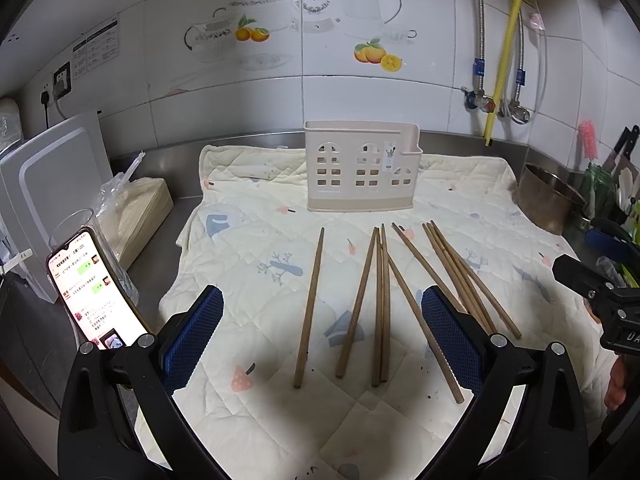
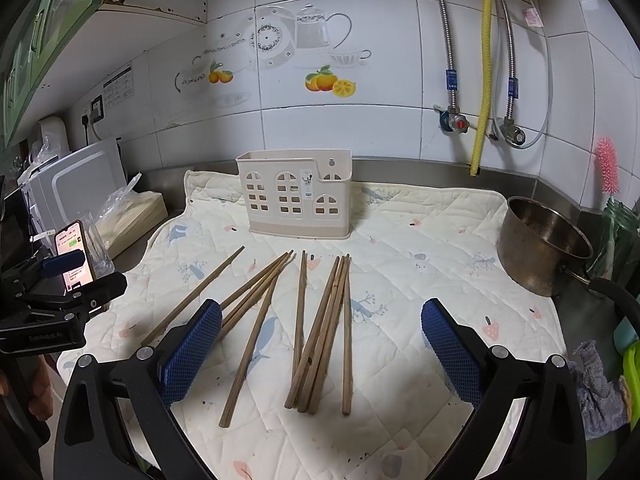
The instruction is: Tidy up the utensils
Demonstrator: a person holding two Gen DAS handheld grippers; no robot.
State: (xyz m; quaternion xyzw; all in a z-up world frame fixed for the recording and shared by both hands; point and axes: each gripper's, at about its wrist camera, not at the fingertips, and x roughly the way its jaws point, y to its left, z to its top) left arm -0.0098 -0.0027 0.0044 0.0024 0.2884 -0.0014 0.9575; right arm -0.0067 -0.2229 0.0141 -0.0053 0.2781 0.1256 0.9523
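Both tools, left tool and right tool, gape wide, empty; overlapping wooden chopsticks risk multi-stick pickup, missing the utensil holder.

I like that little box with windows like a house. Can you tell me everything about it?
The utensil holder looks like cream plastic, with a darker beige base band. Arched window-shaped holes pierce its front, a small label sticks near the middle, and its right section is lower, with a hanging hole behind. It stands upright on the quilted cloth, near the wall, beyond the chopsticks, touching none.
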